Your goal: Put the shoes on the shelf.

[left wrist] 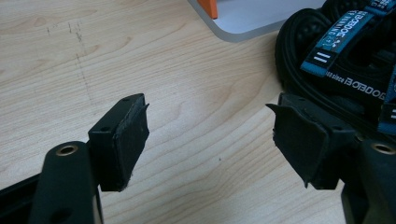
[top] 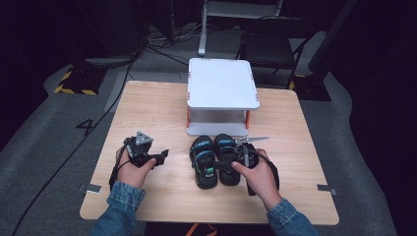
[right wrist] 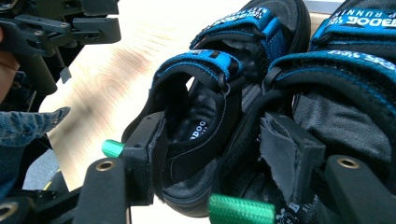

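On the left of the counter (top: 162, 105), the left claw (top: 160, 158) rests low over bare wood, its jaws spread wide with nothing between them. Just beside it, toward the middle, a pair of black sandals with blue straps sits side by side in front of a white stand (top: 222, 83). The right claw (right wrist: 212, 149) has its jaws set around the heel end of the left sandal (top: 202, 164), one jaw outside and one between the shoes; whether they pinch I cannot tell. The right sandal (top: 227, 155) touches its mate.
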The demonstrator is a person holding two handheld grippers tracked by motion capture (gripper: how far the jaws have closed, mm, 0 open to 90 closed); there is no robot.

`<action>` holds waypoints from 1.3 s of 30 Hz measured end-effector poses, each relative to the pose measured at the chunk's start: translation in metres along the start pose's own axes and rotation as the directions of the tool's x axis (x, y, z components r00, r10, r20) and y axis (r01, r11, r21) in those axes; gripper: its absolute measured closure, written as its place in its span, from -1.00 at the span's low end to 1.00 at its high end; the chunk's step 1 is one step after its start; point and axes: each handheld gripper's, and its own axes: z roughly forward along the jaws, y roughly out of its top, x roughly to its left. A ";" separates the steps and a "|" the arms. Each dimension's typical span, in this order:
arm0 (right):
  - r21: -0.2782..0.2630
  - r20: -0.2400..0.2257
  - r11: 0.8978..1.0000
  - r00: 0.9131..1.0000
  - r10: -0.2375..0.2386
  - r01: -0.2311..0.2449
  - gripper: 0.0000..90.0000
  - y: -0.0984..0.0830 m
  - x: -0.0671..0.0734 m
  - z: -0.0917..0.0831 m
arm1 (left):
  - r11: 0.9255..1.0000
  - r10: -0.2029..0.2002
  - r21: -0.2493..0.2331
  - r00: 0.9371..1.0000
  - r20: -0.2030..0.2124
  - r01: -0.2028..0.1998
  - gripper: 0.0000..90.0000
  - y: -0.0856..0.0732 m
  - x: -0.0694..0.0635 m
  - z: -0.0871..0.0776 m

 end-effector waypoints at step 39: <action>0.016 0.363 0.972 0.904 -0.224 0.235 0.77 0.004 0.033 0.024 | 1.000 -0.009 0.014 1.000 -0.009 0.009 -0.39 -0.009 0.006 -0.001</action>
